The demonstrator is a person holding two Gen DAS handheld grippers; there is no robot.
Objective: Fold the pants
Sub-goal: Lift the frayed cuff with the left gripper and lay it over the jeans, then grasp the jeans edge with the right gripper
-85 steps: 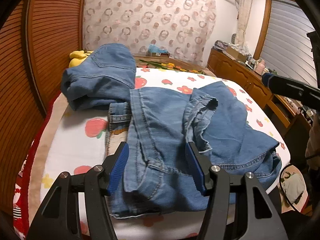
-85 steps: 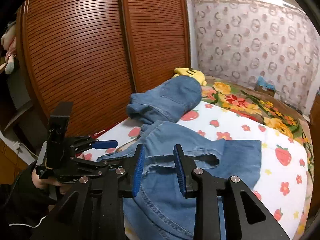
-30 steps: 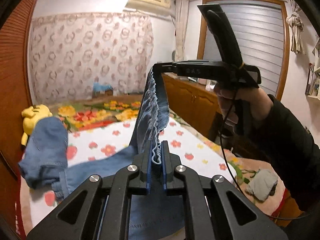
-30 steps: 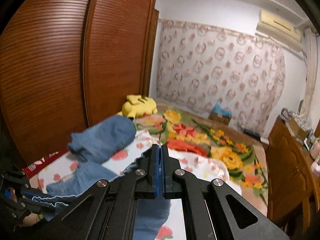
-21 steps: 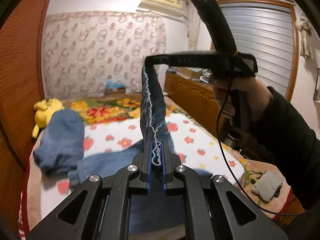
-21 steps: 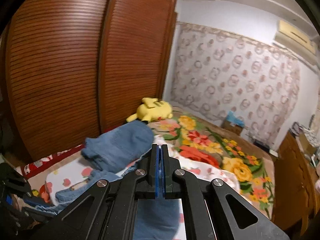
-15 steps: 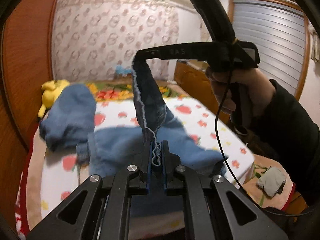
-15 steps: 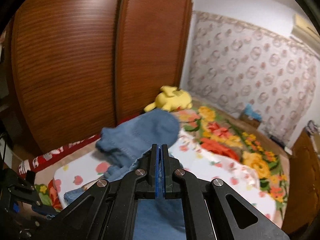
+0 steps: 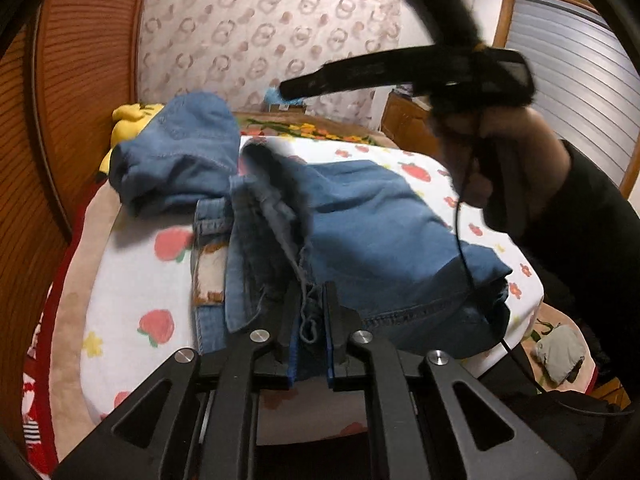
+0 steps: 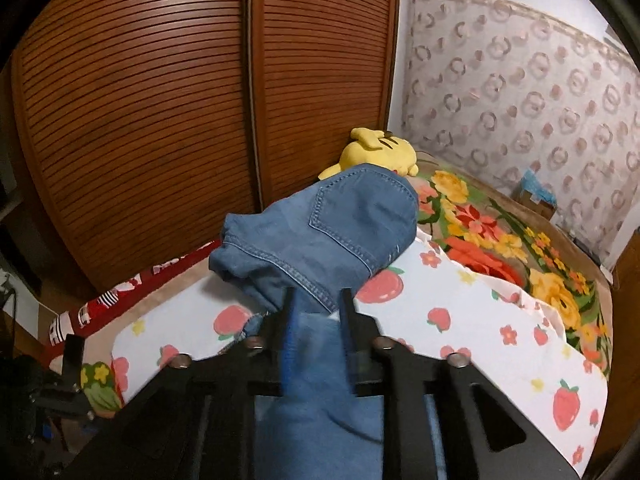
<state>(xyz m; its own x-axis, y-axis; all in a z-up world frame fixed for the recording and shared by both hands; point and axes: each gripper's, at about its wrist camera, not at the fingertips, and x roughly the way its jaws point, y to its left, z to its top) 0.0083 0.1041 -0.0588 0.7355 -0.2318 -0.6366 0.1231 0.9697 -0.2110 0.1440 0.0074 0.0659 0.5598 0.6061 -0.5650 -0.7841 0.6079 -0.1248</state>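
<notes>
Blue denim pants [image 9: 372,232] lie rumpled on the strawberry-print bed cover [image 9: 132,280]. My left gripper [image 9: 311,332] has its jaws parted, with a frayed denim edge and loose threads lying between them. My right gripper [image 10: 316,328] is also parted, blurred, with blue denim [image 10: 316,364] dropping away between its fingers. In the left wrist view the right gripper [image 9: 288,89] hangs above the pants, clear of the cloth. A second pair of denim pants [image 10: 332,236] sits bunched at the far left of the bed.
A yellow plush toy [image 10: 380,152] lies behind the bunched denim, by the slatted wooden wardrobe doors [image 10: 160,120]. A floral blanket [image 10: 500,240] covers the far bed. A wooden dresser [image 9: 408,128] stands at the right. A grey cloth [image 9: 560,352] lies on the floor.
Both grippers held the pants edge up in the air, shut. They came down toward the bed and opened, and the denim has fallen back onto the cover.
</notes>
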